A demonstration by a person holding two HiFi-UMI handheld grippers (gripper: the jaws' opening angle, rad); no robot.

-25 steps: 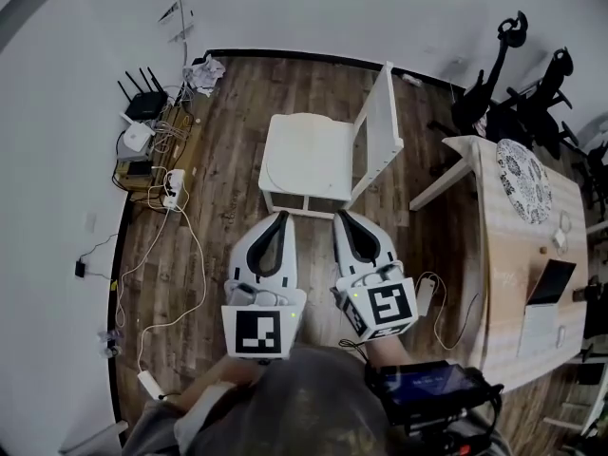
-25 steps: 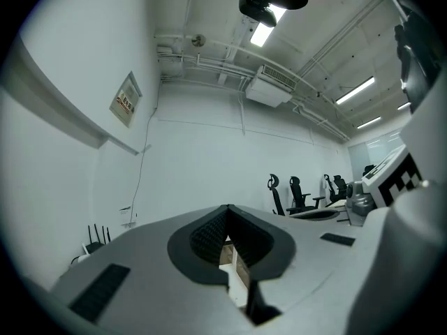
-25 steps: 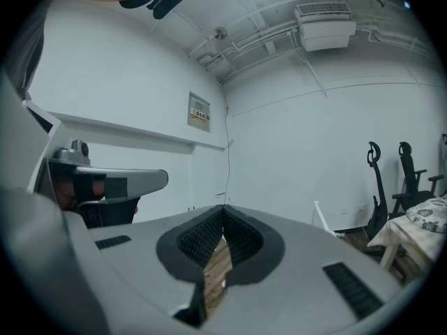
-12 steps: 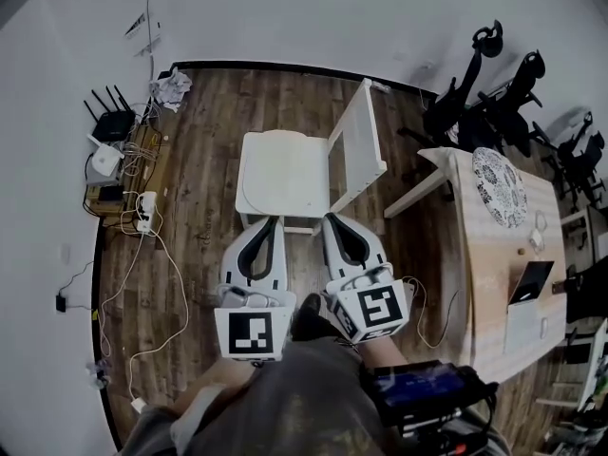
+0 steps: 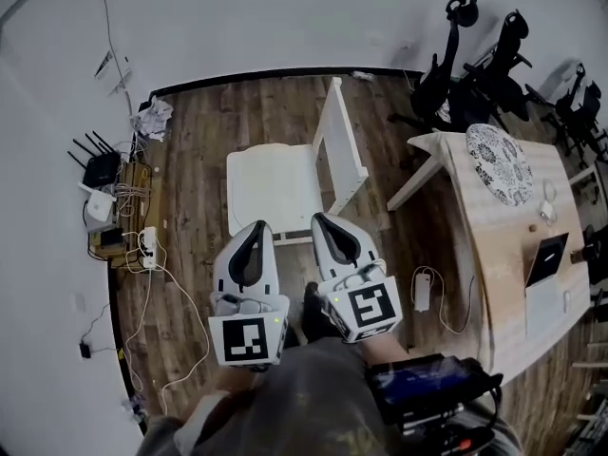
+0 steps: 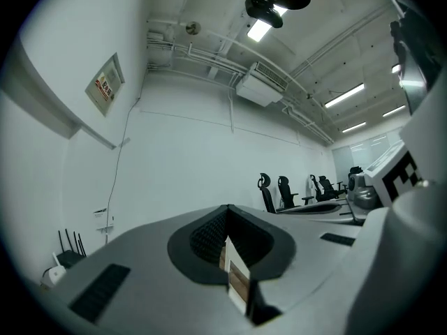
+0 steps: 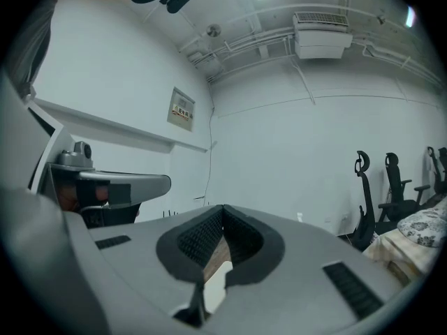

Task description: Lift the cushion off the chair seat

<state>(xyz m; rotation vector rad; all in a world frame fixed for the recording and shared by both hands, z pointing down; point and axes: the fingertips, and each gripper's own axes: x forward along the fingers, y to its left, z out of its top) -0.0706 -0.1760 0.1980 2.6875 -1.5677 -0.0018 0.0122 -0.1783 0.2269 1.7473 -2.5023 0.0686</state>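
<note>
In the head view a pale cushion [image 5: 269, 183] lies flat on the seat of a white wooden chair [image 5: 343, 141], whose backrest stands on the right side. My left gripper [image 5: 257, 225] and right gripper [image 5: 317, 218] are side by side, level, pointing at the seat's front edge. Their tips reach over that edge without touching the cushion. Both are shut with nothing between the jaws. The left gripper view shows its closed jaws [image 6: 227, 209] against a white wall. In the right gripper view the right gripper's closed jaws [image 7: 222, 208] hide the chair.
A wooden table [image 5: 494, 245] with a patterned plate [image 5: 501, 163] stands to the right, black office chairs [image 5: 472, 65] behind it. Routers and a power strip [image 5: 106, 188] with loose cables sit by the left wall. A white adapter [image 5: 422, 291] lies on the plank floor.
Both grippers have come forward towards the chair, side by side, and their tips now overlap the seat's front edge. Both stay shut. The cushion has not moved.
</note>
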